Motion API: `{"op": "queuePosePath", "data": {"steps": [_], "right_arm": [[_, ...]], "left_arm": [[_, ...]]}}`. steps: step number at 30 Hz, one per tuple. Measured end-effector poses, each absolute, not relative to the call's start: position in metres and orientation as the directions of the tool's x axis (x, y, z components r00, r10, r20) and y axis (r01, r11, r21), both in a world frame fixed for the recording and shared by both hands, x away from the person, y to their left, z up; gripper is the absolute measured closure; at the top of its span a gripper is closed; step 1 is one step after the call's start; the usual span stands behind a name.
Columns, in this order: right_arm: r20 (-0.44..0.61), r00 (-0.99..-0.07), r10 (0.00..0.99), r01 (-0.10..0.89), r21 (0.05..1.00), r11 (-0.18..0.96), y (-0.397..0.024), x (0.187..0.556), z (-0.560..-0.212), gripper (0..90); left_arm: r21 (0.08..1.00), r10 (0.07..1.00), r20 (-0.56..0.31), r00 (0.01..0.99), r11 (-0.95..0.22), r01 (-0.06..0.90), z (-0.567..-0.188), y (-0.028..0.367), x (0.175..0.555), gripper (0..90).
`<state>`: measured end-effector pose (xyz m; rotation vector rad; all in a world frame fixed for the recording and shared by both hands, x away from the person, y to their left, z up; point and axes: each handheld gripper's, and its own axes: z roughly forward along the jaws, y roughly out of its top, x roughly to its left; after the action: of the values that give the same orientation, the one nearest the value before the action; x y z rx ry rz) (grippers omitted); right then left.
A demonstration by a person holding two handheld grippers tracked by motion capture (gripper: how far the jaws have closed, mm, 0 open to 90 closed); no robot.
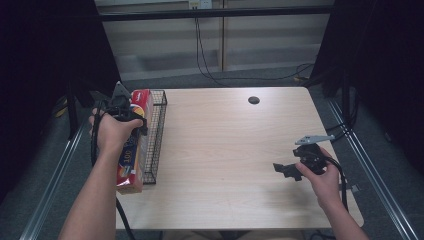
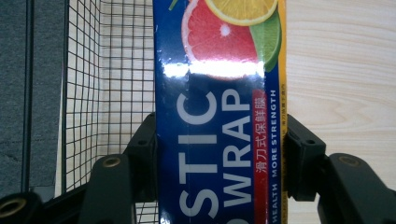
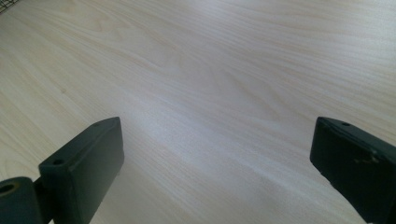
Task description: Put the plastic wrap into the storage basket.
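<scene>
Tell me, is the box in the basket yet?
Done: the left gripper has clamped the plastic wrap box. In hand: the box hangs over the wire basket, partly inside. Left: lowering and releasing it, probably. The right gripper waits open over the table.

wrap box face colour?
Dark blue with white lettering and citrus slices on the wrap box; left gripper view.

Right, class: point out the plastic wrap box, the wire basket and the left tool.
plastic wrap box (image 2: 217, 135): left gripper view, blue printed face.
wire basket (image 1: 158, 131): high view, mesh side wall.
left tool (image 1: 131, 116): high view, its body above the box.
</scene>
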<state>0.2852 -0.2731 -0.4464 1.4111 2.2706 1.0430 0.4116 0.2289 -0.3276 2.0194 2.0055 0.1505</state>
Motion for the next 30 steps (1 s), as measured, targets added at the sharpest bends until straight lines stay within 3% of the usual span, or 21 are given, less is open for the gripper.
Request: {"op": "queuePosePath", "data": {"steps": [30], "right_arm": [[0.138, -0.500, 0.855, 0.663, 0.696, 0.275, -0.271, 0.286, -0.448, 2.8]], "left_arm": [[0.258, 0.993, -0.109, 0.038, -0.009, 0.966, -0.349, 0.232, 0.412, 42.6]]}}
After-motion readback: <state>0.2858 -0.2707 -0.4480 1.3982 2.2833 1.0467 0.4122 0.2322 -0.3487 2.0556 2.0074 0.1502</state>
